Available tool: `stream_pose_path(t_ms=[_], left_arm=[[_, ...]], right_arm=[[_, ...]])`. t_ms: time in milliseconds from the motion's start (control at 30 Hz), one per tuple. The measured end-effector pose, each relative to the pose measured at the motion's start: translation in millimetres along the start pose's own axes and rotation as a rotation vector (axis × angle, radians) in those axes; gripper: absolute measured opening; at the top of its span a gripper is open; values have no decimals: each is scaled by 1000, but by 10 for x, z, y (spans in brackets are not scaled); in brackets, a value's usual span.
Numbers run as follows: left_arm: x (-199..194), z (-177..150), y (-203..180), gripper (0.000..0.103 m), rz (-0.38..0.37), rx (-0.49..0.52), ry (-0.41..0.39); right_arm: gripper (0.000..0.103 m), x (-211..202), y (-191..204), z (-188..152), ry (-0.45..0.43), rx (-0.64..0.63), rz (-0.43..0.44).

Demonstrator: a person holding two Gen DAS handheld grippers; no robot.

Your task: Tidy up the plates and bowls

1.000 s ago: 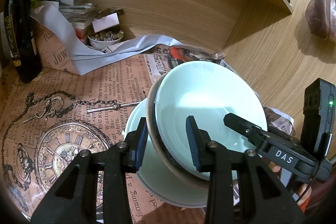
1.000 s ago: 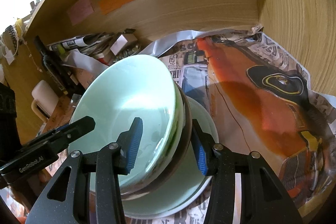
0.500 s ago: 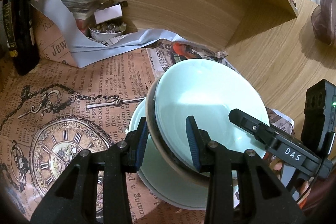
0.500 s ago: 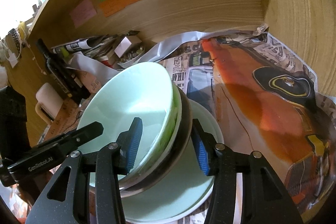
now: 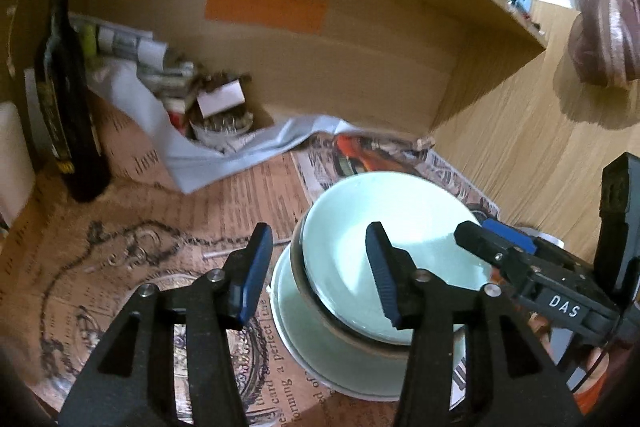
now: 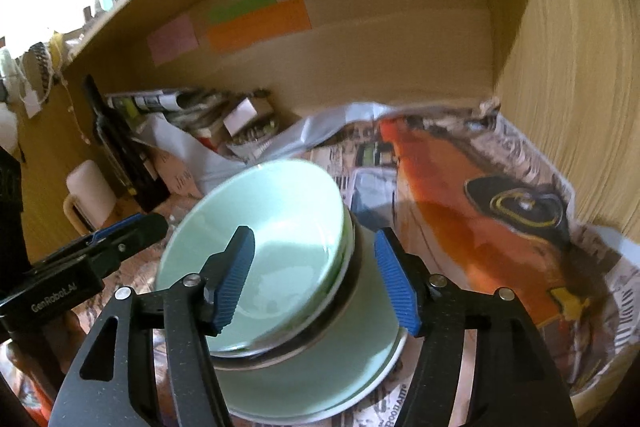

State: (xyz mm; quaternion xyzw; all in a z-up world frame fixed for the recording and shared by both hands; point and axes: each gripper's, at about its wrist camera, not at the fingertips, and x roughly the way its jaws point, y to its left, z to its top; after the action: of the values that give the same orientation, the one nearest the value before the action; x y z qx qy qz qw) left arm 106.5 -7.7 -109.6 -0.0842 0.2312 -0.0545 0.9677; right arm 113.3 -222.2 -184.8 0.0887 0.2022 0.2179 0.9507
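Note:
A pale green bowl (image 5: 400, 239) (image 6: 280, 227) sits tilted inside a dark-rimmed bowl (image 5: 304, 291) (image 6: 354, 267), and both rest on a pale green plate (image 5: 296, 343) (image 6: 320, 379) on the newspaper. My left gripper (image 5: 318, 255) straddles the stack's left rim. Its jaws are opening, and neither blue pad touches the rim between them. At the opposite rim my right gripper (image 6: 314, 255) is opening too, with its pads standing off both sides of the rim. Each view shows the other gripper across the bowl (image 5: 492, 247) (image 6: 132, 227).
The stack stands in a wooden shelf bay lined with printed newspaper (image 5: 168, 267). A dark bottle (image 5: 68, 107) and a white mug (image 6: 88, 195) are at the left. A small bowl of odds and ends (image 5: 222, 125) and rolled papers fill the back. The side wall (image 6: 560, 67) rises at the right.
Both grippers' jaws have spread and come off the bowl rims that they pinched. Both have lifted and drawn back a little. The bowls stay on the plate.

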Motion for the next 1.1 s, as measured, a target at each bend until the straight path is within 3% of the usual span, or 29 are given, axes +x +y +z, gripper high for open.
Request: stream_pose_path(t_ms=[233,400,533,600,700,767,867,1100], left_arm=[[-396,119,-65,56,7,60,-95],[-615,183,-81,62,5,81,-151],[-807,212,-91,64,11,95,-194],[-894,208,-111,69,15,103,-215],[-1041,180,-151,86,29,117,-260],[-1118,159,-176,92,42,128,-291],[-1211,129,-214,97,70,146,-328],[-1365,71,-276,100,93,176,-369]], right_arm=[[71,-364,120,99,-114,-44,10],[73,-600,220,142,-182,-94,13],[82,-769,293,155,-240,-116,17],[83,-849,331,163,-265,-129,21],[86,-935,376,168,-290,-145,28],[93,-989,413,162,-308,-152,35],[102,-1053,455,151,-336,-158,38],[103,-1154,480,123,-356,-161,54]])
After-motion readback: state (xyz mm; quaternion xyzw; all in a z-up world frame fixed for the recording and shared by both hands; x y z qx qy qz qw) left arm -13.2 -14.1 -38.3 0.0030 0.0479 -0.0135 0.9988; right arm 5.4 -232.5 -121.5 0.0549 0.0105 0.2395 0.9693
